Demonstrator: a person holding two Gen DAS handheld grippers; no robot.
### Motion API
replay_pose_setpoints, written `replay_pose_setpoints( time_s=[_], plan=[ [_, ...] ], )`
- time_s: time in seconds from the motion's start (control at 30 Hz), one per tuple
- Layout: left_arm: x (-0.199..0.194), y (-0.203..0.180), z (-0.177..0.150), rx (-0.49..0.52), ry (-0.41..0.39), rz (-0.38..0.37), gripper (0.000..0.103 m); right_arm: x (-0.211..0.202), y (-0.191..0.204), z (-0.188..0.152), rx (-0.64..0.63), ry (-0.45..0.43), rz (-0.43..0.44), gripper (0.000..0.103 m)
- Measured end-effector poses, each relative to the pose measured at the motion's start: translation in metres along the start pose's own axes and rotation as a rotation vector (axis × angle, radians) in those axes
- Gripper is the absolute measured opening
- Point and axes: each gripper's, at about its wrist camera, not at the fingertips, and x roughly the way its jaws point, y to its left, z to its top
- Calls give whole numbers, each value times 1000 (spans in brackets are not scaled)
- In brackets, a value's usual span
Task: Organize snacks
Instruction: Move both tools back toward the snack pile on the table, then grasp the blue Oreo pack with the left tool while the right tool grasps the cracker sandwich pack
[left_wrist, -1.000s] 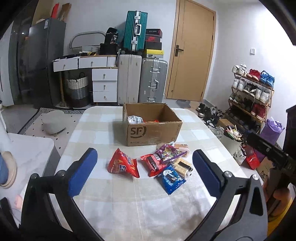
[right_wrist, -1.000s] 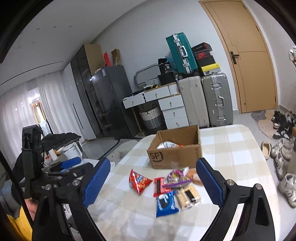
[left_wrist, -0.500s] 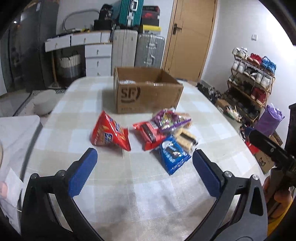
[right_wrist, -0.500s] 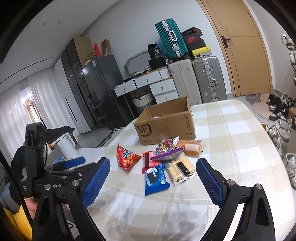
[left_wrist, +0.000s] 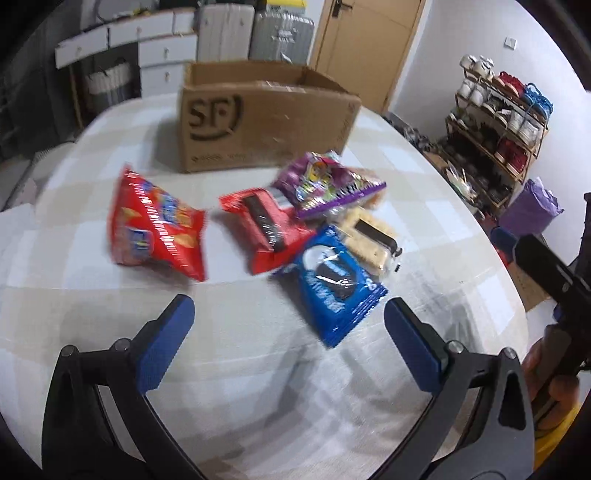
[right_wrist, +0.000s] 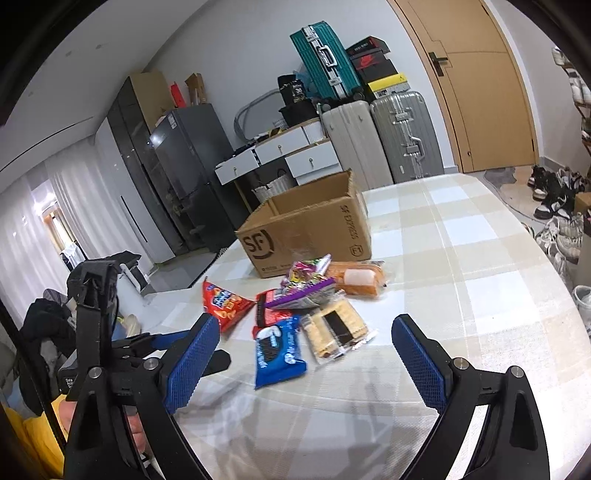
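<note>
While both claws are held over the near part of the checked bench, the left claw is seen tilted steeply down at the cloth with its blue pads spread wide and nothing between them. The right claw is pointed more shallowly across the bench, its jaws likewise gaping and empty. In the right wrist view the left claw's black frame is seen at the left edge, gripped by a hand beside a yellow sleeve. Just beyond the pads a blue cookie packet is laid flat, touching a clear pack of pale sandwich biscuits and a red wafer packet. A red chip bag is set slightly apart to the left. A purple candy bag is rested across the red wafer packet, with an orange-wrapped cake just behind it. Farther back an open cardboard box marked SF is stood upright on the bench; its contents cannot be seen from either view.
</note>
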Motion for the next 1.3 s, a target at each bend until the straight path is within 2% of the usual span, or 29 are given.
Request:
replay_pose_setpoints(
  time_s=[0.2, 0.37, 0.6, 0.77, 0.97, 1.03, 1.13, 1.3],
  plan=[
    [42, -15, 19, -14, 75, -29, 103, 17, -16, -4, 18, 31, 2, 96],
    [78, -16, 33, -82, 142, -36, 103, 27, -27, -6, 19, 45, 7, 96],
    [103, -23, 44, -78, 128, 14, 101, 32, -39, -10, 72, 53, 36, 96],
    [112, -33, 43, -40, 119, 65, 92, 35, -41, -11, 79, 64, 44, 96],
    [118, -39, 46, -16, 114, 45, 62, 35, -48, -12, 116, 62, 59, 96],
    [119, -43, 46, 4, 121, 33, 47, 36, -49, -12, 123, 67, 57, 96],
    [122, -47, 48, 5, 129, 21, 42, 37, -49, -13, 122, 73, 54, 96],
    [123, -46, 51, -4, 122, -5, 42, 38, -49, -13, 124, 84, 56, 96]
  ],
)
